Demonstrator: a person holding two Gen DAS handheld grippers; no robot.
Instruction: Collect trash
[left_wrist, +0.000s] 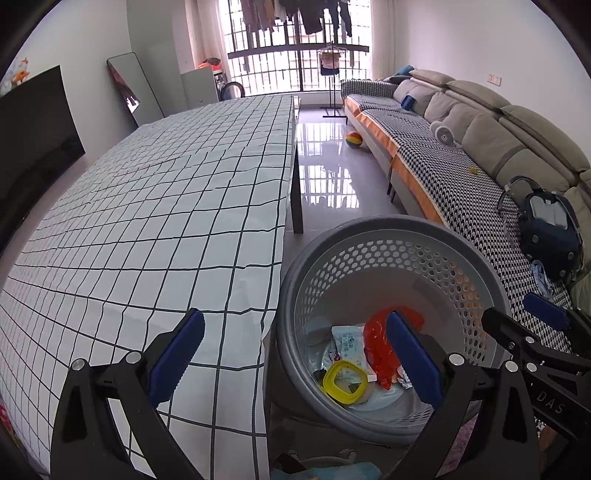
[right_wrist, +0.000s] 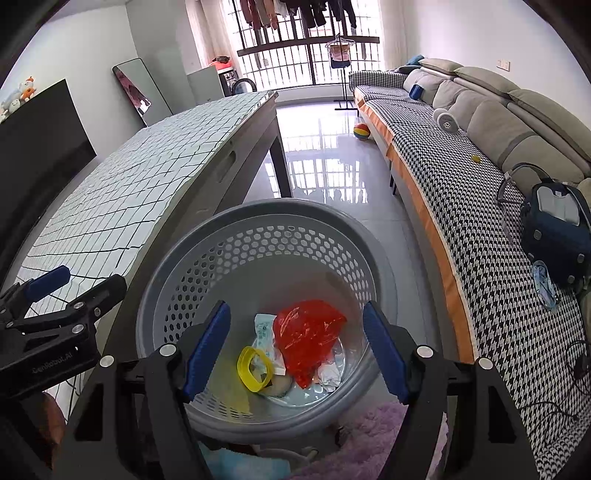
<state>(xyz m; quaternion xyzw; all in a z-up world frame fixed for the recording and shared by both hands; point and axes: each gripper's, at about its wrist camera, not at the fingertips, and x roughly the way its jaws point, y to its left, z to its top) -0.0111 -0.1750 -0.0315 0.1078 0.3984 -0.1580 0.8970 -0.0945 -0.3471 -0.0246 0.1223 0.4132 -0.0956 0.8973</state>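
A grey perforated basket (right_wrist: 207, 251) (left_wrist: 369, 229) stands on the floor beside the table. Inside lie a red plastic bag (right_wrist: 306, 336) (left_wrist: 375, 343), a yellow ring (right_wrist: 253, 369) (left_wrist: 345, 376) and white wrappers (right_wrist: 264, 326) (left_wrist: 345, 341). My right gripper (right_wrist: 295, 347) hangs over the basket's mouth, open, with nothing between its blue pads. My left gripper (left_wrist: 295, 354) is open too, straddling the table edge and the basket rim, and holds nothing. Each gripper shows at the side of the other's view: the right gripper (left_wrist: 517, 325) and the left gripper (right_wrist: 81, 286).
The table (left_wrist: 166, 206) carries a white cloth with a black grid. A long sofa (right_wrist: 480, 177) with a houndstooth cover runs along the right, with a blue bag (right_wrist: 554, 225) on it. A coloured ball (right_wrist: 361, 131) lies on the glossy floor. A pink rug (right_wrist: 369, 435) lies by the basket.
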